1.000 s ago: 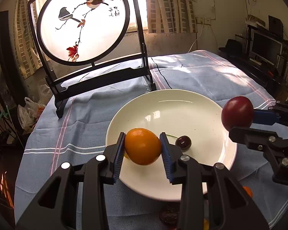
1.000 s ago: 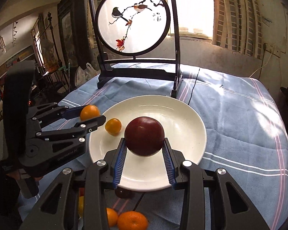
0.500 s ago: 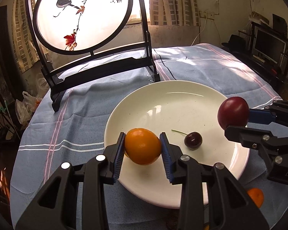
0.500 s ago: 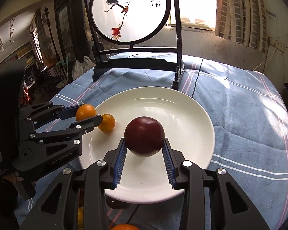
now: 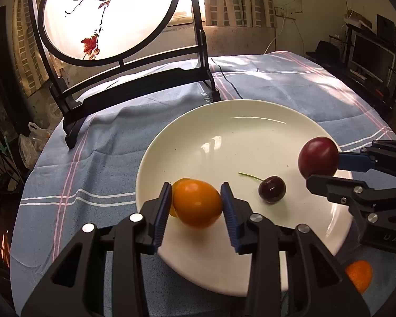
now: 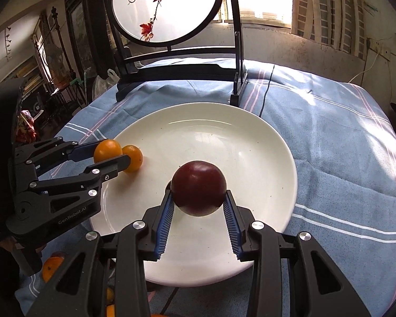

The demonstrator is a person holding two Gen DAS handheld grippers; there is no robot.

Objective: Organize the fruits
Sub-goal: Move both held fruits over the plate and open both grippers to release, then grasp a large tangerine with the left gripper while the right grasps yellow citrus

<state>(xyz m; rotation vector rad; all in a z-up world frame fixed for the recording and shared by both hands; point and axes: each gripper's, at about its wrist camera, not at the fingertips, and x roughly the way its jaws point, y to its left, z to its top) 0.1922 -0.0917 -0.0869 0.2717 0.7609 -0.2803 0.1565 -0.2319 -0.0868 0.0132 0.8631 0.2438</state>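
White plate [image 5: 224, 121] sits mid-table on a blue cloth [image 5: 97, 174]. Left gripper [image 5: 195, 206]: jaws have just been opening, the orange [image 5: 196, 203] between them over the plate's left edge; pads look barely touching it. Second orange [image 6: 132, 158] just behind. Right gripper [image 6: 198, 206]: jaws have just been opening slightly, pads against the plum [image 6: 198, 187], above the plate's near half. Cherry [image 5: 272, 189] lies on the plate between the two.
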